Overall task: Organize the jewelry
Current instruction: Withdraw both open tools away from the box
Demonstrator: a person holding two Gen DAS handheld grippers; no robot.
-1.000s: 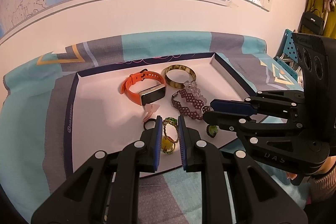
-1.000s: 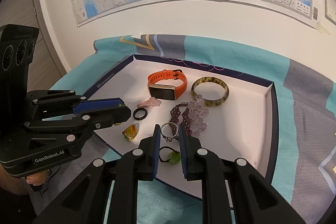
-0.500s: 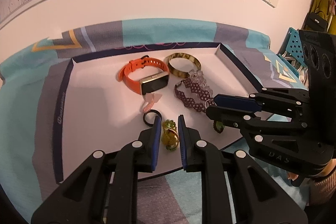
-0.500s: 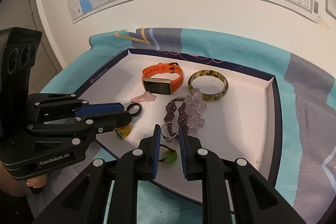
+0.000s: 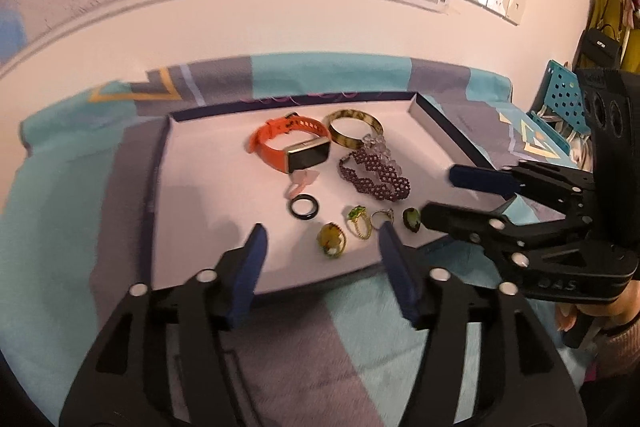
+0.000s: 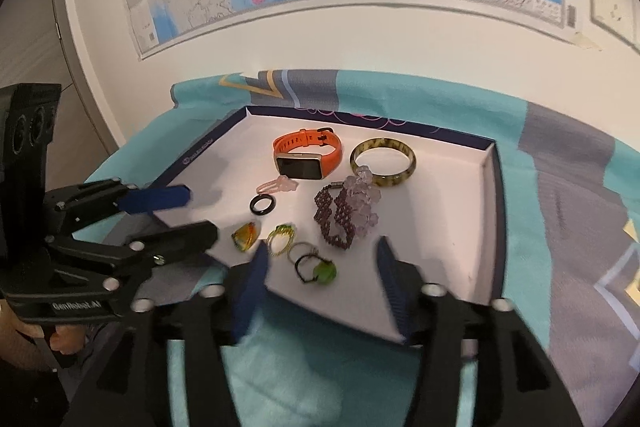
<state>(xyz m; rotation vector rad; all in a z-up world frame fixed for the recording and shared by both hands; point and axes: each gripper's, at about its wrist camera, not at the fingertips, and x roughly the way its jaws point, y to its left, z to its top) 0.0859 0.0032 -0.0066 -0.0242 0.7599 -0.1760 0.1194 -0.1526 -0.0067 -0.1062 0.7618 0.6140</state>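
You have one tray point(image 5: 440, 125) with one orange watch point(image 5: 290, 147), one mottled bangle point(image 5: 354, 127), two beaded bracelets, one dark purple point(image 5: 376, 179) and one pale lilac point(image 6: 362, 203), one pink clip point(image 6: 278, 185), and five rings: one black point(image 5: 305, 207), four more point(image 6: 280, 241) along the tray's near edge.

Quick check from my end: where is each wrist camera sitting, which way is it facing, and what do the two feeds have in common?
Left wrist: on the left tool, looking forward and down at the tray; shows its own opening, empty fingers, plus the right tool at right with a hand.
Right wrist: on the right tool, same downward look at the tray; its opening fingers are empty, left tool at left.
Shared: watch, bangle, rings, wall map.
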